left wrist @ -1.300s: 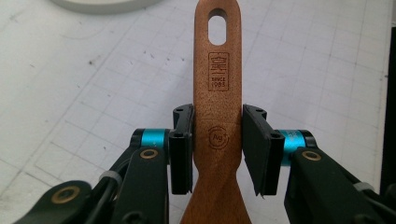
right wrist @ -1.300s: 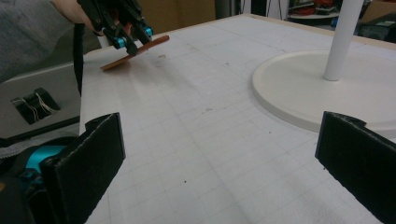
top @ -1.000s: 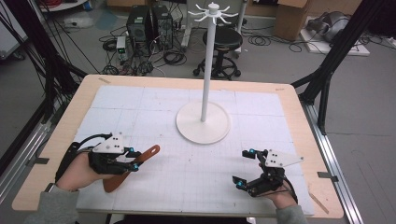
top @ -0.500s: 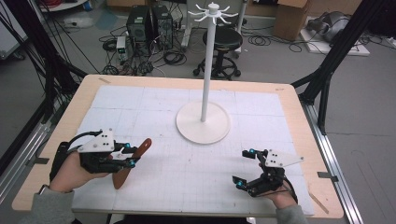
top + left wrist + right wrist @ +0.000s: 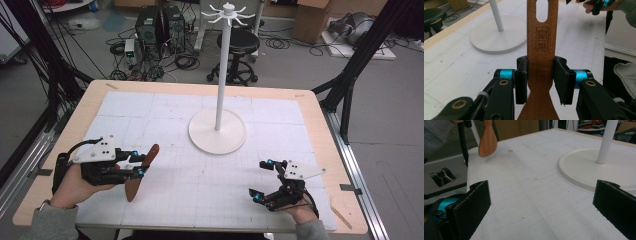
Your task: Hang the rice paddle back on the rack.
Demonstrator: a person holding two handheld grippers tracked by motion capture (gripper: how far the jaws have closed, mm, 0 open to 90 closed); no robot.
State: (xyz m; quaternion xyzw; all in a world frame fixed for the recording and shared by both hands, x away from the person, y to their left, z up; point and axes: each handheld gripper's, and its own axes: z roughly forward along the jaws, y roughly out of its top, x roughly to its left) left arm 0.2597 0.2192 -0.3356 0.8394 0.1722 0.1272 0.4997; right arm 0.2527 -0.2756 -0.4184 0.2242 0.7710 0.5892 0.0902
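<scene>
Left claw (image 5: 140,165), black with blue joints and a grey three-cornered plate on top, clamped on a flat brown wooden spatula (image 5: 140,172) at the near left of the counter (image 5: 310,107), a pale wood-edged top covered with a white gridded mat. In the high view the spatula is tilted, its handle end pointing toward the middle of the counter and its broad blade toward the near edge; its shadow lies on the mat beneath it.

In the left gripper view the two black pads press on the opposite edges of the spatula (image 5: 540,62) just above the point where the handle widens into the blade. The handle bears a long oval hanging slot near its far end. Below the slot a burnt-in stamp shows a small emblem over two lines of lettering, the lower of which seems to read "1905"; the upper line is too small to make out. A round stamp between the pads is illegible.

Right claw (image 5: 267,180), held at the near right of the counter, jaws wide apart with nothing between them.

White hanging stand (image 5: 217,131): a round flat base at mid-counter, a slim upright pole, and a ring of short hooks at its top. It stands well apart from both claws.
</scene>
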